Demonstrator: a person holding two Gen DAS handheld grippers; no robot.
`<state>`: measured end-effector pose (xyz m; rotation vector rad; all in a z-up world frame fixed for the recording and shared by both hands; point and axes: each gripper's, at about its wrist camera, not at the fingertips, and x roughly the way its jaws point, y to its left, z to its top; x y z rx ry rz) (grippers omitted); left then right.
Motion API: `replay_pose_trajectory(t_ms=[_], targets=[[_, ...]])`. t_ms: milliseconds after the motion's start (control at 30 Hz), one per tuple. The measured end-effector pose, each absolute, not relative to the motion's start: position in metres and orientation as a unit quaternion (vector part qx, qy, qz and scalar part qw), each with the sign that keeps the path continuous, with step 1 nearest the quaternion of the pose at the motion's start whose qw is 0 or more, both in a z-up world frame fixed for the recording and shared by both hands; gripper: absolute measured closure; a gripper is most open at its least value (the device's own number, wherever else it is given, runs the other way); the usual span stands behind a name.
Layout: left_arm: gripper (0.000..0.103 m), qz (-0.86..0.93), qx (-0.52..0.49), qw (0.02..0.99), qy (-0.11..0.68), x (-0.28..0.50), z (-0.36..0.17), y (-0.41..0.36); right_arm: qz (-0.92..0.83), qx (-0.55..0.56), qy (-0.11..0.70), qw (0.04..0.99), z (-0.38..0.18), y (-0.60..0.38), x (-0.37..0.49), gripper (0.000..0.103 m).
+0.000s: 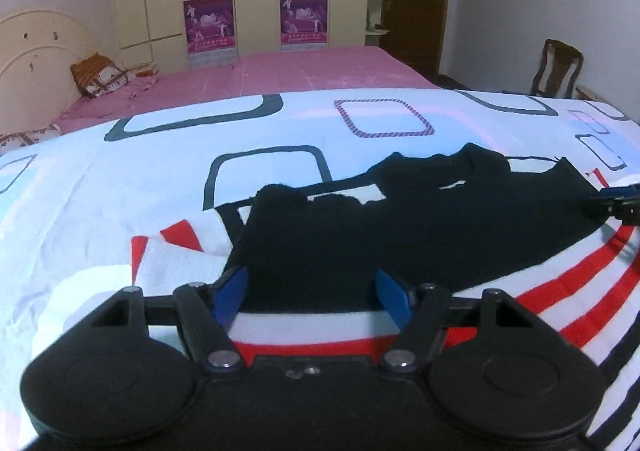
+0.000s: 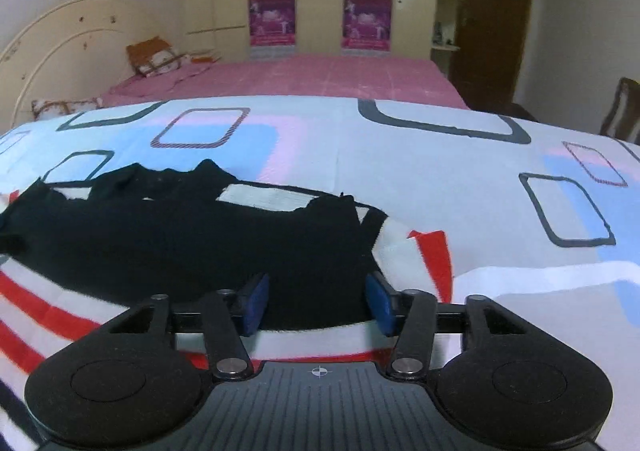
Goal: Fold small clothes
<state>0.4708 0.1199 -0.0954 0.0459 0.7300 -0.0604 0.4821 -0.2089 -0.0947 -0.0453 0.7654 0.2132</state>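
**Both grippers at the near hem, ready to take hold**

A black garment (image 1: 400,227) lies spread on a striped cloth (image 1: 560,291) over the patterned sheet (image 1: 160,171), collar toward the sheet's far edge, hem toward the near one. The left gripper (image 1: 314,297) stands at the hem's left corner, the right gripper (image 2: 318,303) at its right corner. Both sets of jaws are apart with black fabric between the blue pads, but no pad presses on it, so nothing is held.

The step in hand looks like pinching the hem. To do it well, each gripper should catch only the black layer, not the striped cloth beneath, and both should close at matching spots so the fold runs straight toward the collar.
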Motion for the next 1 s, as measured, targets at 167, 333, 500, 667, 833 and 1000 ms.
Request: replay_pose_trajectory(t_ms=[167,333,500,667,833,1000], targets=[[0.018,-0.034,0.014,0.944,0.329,0.446,-0.072,0.091,0.129,-0.009,0.355,0.926,-0.07,-0.193,0.454,0.052],[0.023,-0.068,-0.005,0.938,0.339,0.428,-0.079,0.051,0.205,-0.02,0.377,0.903,-0.076,-0.147,0.428,0.052],[0.024,-0.069,0.015,0.933,0.353,0.419,-0.095,0.035,0.214,-0.064,0.374,0.9,-0.084,-0.124,0.415,0.052],[0.019,-0.03,0.015,0.934,0.356,0.415,-0.091,0.065,0.144,-0.077,0.383,0.909,-0.086,-0.159,0.416,0.052],[0.019,0.005,0.004,0.929,0.37,0.402,-0.09,0.108,0.112,-0.065,0.407,0.904,-0.086,-0.204,0.404,0.052],[0.028,-0.009,0.012,0.939,0.344,0.38,-0.072,0.083,0.139,-0.059,0.385,0.911,-0.065,-0.195,0.388,0.052]])
